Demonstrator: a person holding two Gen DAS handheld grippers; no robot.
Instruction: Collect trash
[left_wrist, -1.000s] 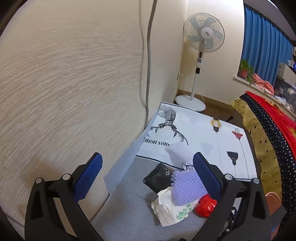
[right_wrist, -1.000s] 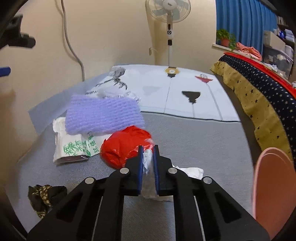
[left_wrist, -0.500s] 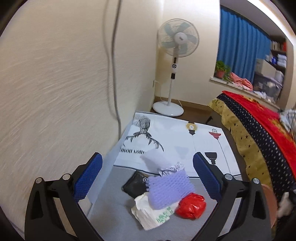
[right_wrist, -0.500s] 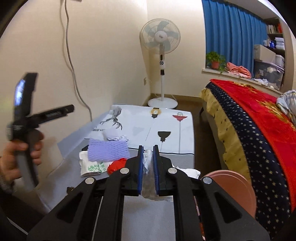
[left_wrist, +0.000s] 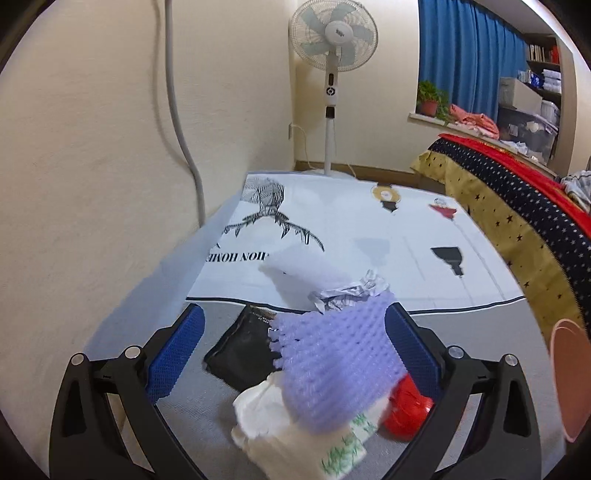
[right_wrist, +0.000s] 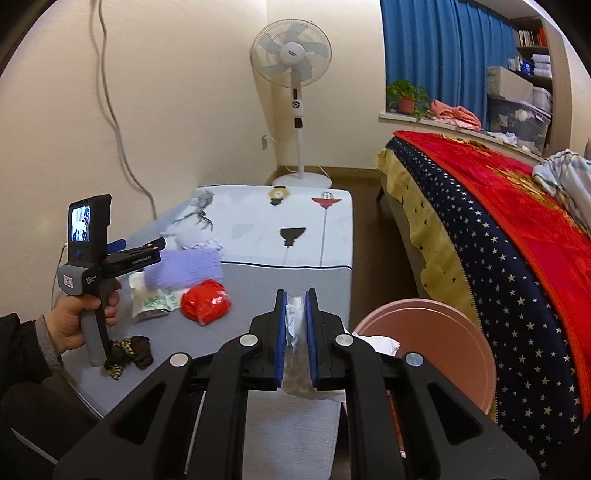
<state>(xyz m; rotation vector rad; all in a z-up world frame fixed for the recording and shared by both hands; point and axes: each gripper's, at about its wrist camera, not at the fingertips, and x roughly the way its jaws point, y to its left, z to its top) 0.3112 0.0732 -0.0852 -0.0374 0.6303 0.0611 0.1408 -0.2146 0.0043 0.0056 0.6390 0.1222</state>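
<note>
My right gripper (right_wrist: 295, 314) is shut on a crumpled white tissue (right_wrist: 294, 325) and holds it above the table's near right edge, beside a pink bin (right_wrist: 428, 350). My left gripper (left_wrist: 295, 332) is open and empty, low over a trash pile: a purple foam net (left_wrist: 332, 362), a white printed wrapper (left_wrist: 295, 435), a red wrapper (left_wrist: 406, 410), a black packet (left_wrist: 243, 350) and crumpled foil (left_wrist: 347, 291). The pile also shows in the right wrist view, with the purple net (right_wrist: 183, 267), the red wrapper (right_wrist: 205, 301) and my left gripper (right_wrist: 122, 247) above them.
The grey table (right_wrist: 258, 273) has a white printed cloth (left_wrist: 351, 236) at its far end. A dark patterned scrap (right_wrist: 127, 354) lies at the near left edge. A standing fan (right_wrist: 295, 92) is behind the table, a bed with a red blanket (right_wrist: 498, 221) to the right.
My left gripper has dropped towards the trash pile, still open. My right gripper has lifted and pulled back with the tissue, so the pink bin shows more fully.
</note>
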